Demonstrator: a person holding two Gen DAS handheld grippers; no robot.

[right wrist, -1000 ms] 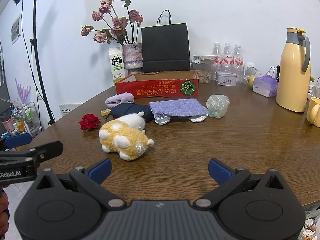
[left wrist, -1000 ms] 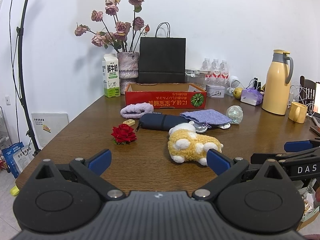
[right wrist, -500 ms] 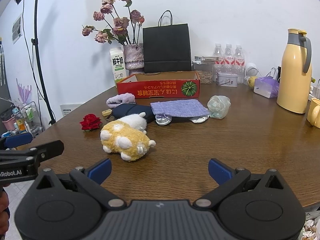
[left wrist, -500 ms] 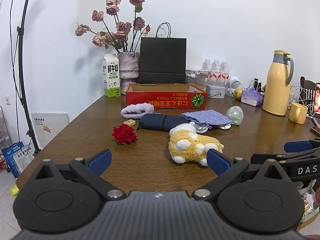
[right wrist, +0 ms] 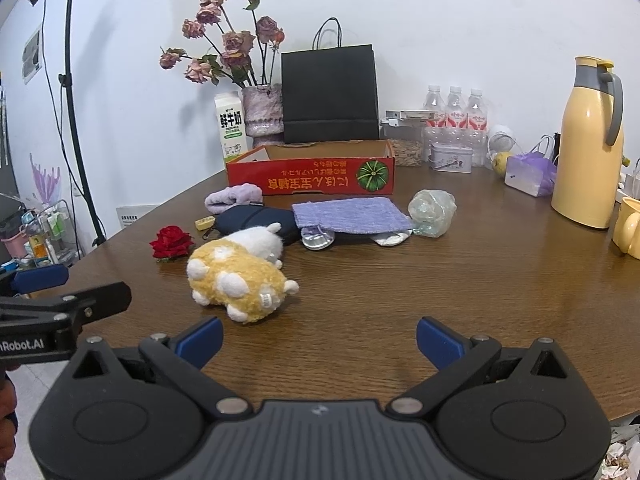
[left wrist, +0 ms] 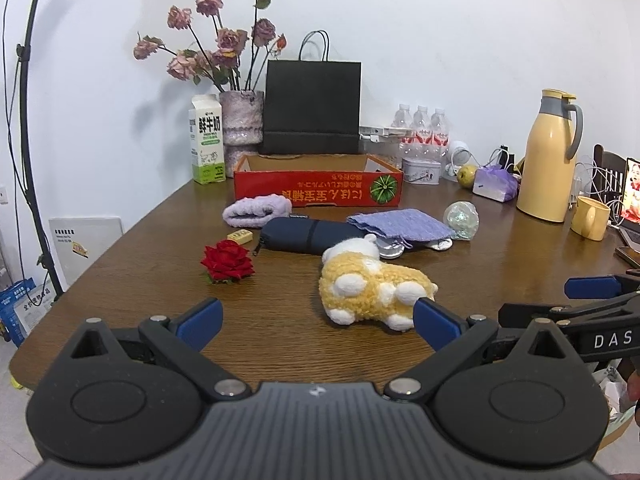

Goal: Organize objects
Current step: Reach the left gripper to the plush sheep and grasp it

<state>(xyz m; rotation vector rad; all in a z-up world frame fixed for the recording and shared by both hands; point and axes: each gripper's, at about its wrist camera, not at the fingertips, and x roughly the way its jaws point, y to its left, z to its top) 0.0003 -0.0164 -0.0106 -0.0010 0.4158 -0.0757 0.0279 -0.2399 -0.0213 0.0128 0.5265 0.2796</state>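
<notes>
On table: fluffy yellow-white plush toy (left wrist: 370,286).

Both views have eased slightly nearer the desk's far edge. The plush toy (left wrist: 374,290) now sits marginally lower in the left wrist view.

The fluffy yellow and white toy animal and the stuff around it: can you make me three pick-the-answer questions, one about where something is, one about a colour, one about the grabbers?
1. Where does the fluffy yellow and white toy animal lie?
A. in the red cardboard box
B. on the brown wooden table
C. inside the black paper bag

2. What colour is the loose fabric rose on the table?
A. red
B. blue
C. white

3. How do the left gripper and the right gripper stand?
A. both shut on the toy
B. one holds the rose
C. both open, holding nothing

Answers: 1 B, it rests on bare wood before the box. 2 A, its petals are red. 3 C, blue fingertips spread wide apart, nothing between.
</notes>
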